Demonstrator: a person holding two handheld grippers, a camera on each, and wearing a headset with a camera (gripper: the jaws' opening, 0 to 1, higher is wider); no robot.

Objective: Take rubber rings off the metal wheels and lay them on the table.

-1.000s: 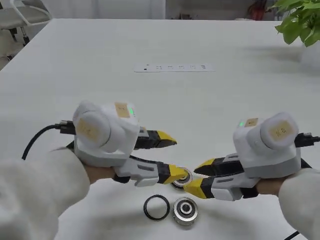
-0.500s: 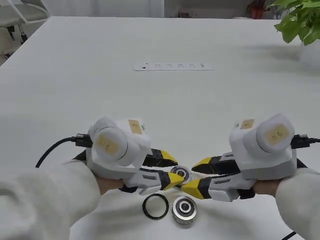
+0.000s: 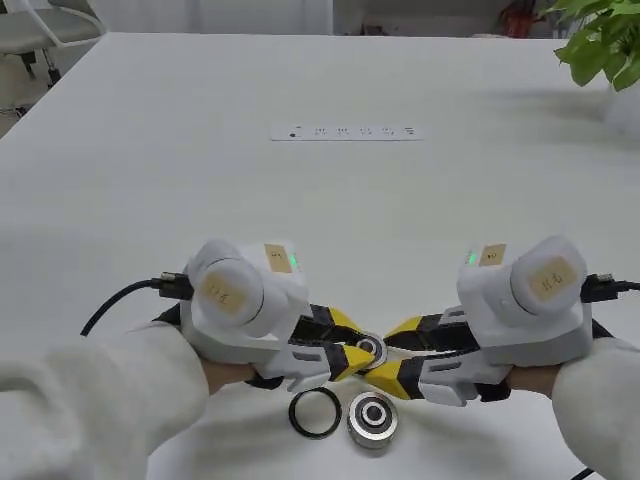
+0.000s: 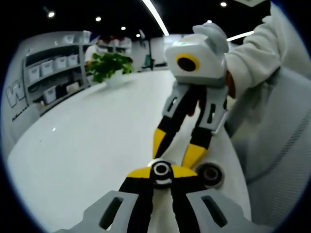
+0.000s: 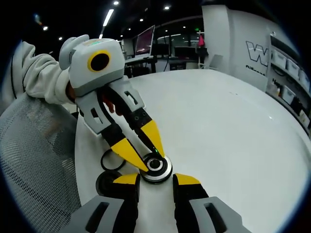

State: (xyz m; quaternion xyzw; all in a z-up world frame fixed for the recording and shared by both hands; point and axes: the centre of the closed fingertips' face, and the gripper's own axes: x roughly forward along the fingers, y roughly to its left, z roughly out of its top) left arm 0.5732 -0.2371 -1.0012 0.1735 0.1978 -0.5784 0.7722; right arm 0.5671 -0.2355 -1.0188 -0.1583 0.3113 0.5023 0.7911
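Over the table [image 3: 200, 200], left tongs [image 4: 161, 172] pinch a wheel [image 3: 369, 349]; right tongs [image 5: 157, 179] unclear, tips overlapped.

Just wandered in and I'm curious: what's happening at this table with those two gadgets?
A person holds a claw tool in each hand. The left claw pinches a small metal wheel near the front edge of the white table, and the right claw meets it from the other side. One black rubber ring already lies on the table beside a second wheel.
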